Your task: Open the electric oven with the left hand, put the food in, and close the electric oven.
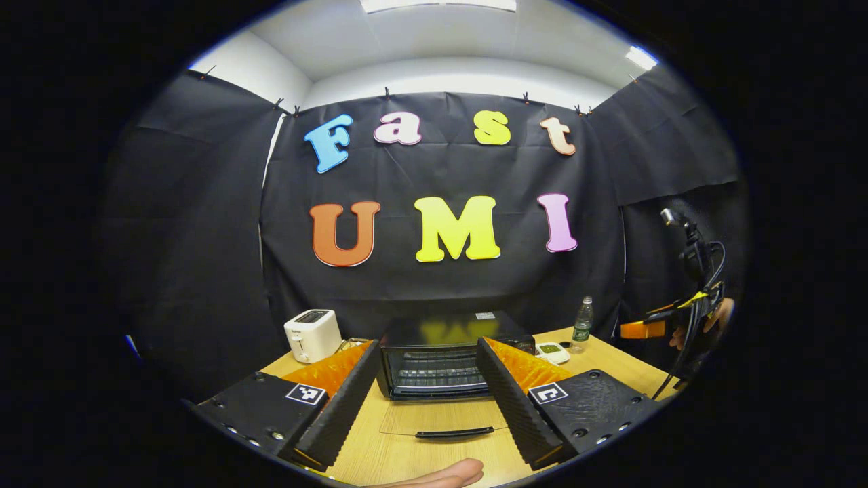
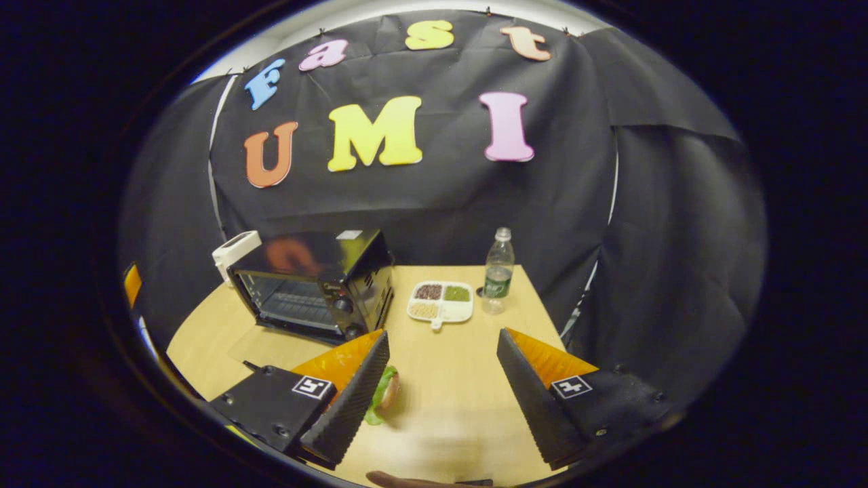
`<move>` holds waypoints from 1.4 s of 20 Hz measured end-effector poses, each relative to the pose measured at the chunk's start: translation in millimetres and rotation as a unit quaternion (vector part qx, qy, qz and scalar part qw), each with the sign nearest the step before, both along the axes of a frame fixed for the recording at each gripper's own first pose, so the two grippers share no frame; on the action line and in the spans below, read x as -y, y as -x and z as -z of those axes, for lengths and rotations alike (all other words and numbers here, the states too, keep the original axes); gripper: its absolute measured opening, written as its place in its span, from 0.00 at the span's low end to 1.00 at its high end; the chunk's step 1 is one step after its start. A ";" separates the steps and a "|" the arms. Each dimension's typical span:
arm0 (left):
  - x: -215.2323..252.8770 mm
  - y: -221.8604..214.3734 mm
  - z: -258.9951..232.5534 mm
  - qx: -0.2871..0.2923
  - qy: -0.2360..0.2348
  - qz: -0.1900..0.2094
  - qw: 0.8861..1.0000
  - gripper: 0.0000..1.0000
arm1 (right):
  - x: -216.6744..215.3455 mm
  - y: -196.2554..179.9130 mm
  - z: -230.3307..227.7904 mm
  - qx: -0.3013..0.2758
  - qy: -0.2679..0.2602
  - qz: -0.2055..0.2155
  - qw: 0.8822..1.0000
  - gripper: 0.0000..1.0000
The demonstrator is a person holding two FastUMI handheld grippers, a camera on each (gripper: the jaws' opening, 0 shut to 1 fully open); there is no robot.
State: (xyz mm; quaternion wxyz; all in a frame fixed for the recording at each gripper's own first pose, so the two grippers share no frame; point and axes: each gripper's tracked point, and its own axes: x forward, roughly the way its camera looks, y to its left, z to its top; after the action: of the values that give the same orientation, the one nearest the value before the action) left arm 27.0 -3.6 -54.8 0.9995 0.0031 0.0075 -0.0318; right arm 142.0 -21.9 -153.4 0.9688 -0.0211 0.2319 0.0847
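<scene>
Oven (image 1: 441, 356) door (image 1: 444, 423) is seen folded down flat on the wooden table (image 2: 461, 352), its handle (image 1: 454, 432) toward the camera in the left gripper view; wire racks are seen in the cavity, and no food can be made out on them. A divided white tray (image 2: 441, 301) beside the oven is filled with dark, green and pale grains. A capped bottle (image 2: 498, 272) is stood just beside the tray. The left gripper (image 1: 434, 400) is held spread before the open oven, gripping nothing. The right gripper (image 2: 441, 386) is likewise spread; the food (image 2: 385, 396), a bun with lettuce, is largely hidden behind its left finger. A white toaster (image 1: 312, 335) is partly covered by the oven in the right gripper view.
</scene>
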 end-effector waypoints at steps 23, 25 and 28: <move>-9.4 -18.7 3.1 0.011 -0.002 -0.038 0.999 0.94 | -87.2 -12.8 146.4 -0.360 -0.177 -0.180 0.898 0.55; -13.8 -15.0 4.9 0.008 -0.006 -0.041 0.999 0.94 | -89.4 -14.6 144.4 -0.365 -0.193 -0.176 0.894 0.48; -22.8 -5.9 4.6 0.008 -0.005 -0.044 0.999 0.94 | -95.3 -12.5 139.8 -0.360 -0.199 -0.167 0.896 0.42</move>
State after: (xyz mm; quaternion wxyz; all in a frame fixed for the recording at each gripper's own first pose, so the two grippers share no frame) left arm 32.9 19.2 -59.4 0.9999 0.0078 -0.0002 0.0124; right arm 154.5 73.4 -293.2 0.7745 0.1656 0.5363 0.2917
